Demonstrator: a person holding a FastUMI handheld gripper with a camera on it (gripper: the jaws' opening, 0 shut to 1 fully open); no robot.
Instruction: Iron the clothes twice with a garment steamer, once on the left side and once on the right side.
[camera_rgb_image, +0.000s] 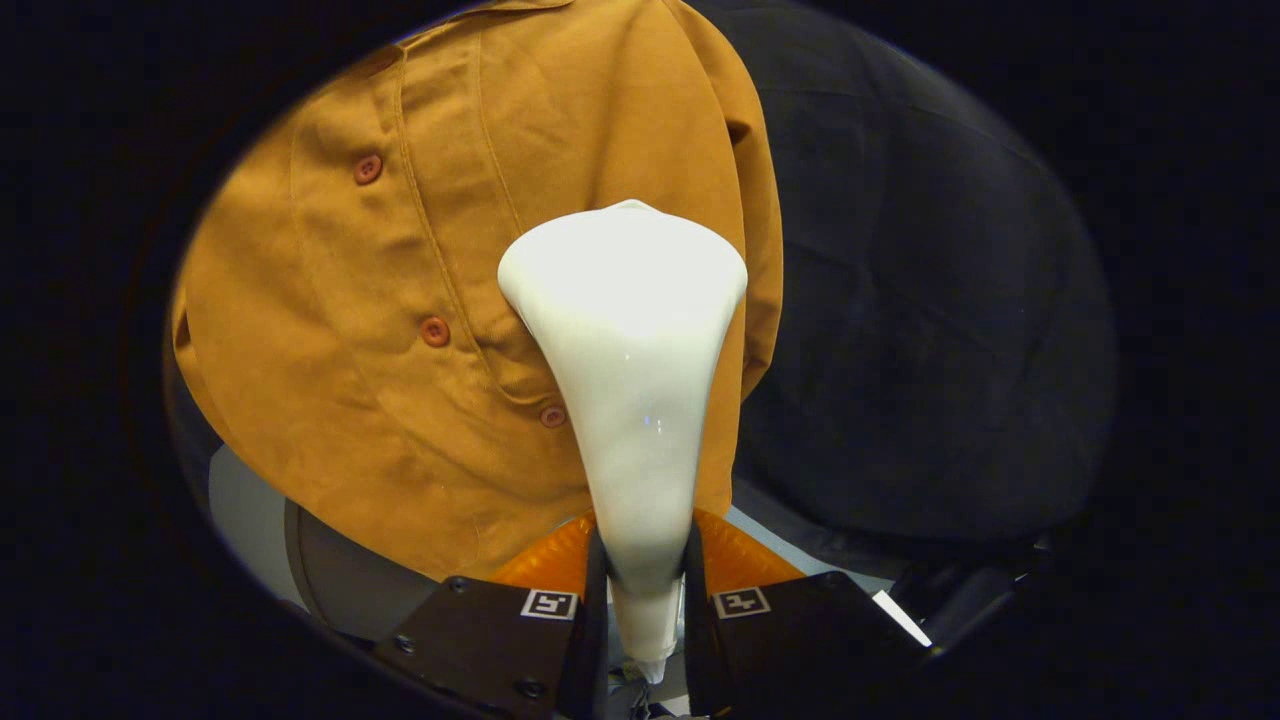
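Note:
A white garment steamer (628, 380) rises from between my fingers, its narrow handle clamped by both and its wide head pointing away from me. My gripper (645, 590) is shut on that handle. Beyond the head hangs a mustard-brown buttoned shirt (400, 300), its button row running down just left of the steamer. The steamer head covers the shirt's right half near the hem. Whether the head touches the cloth cannot be told.
Black booth cloth (920, 330) hangs right of the shirt. Below the shirt's hem a pale grey surface (240, 500) and a darker grey curved part (350, 590) show. A dark object with a white strip (930, 610) lies low on the right.

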